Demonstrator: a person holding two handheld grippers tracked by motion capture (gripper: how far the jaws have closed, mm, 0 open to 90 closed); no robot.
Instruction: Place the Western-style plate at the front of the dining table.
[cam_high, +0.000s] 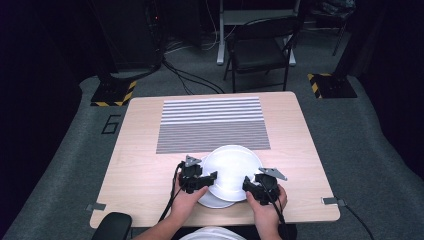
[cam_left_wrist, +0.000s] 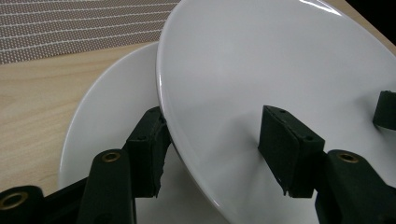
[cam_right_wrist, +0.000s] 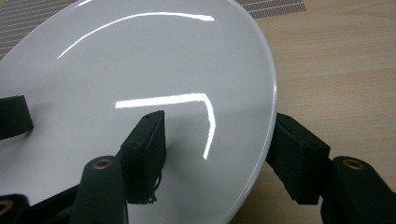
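High view overhead, facing forward; gripper views close, sharing upper plate (cam_high: 232, 171)

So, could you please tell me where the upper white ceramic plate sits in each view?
High view: upper white ceramic plate lies low centre, between both grippers.
Left gripper view: it covers the right side, rim between the jaws.
Right gripper view: it covers the left and centre.
Shared landmark: the striped grey placemat beyond it.

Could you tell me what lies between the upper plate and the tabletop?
A second white plate lies under the upper plate, on the table; the left gripper view shows it.
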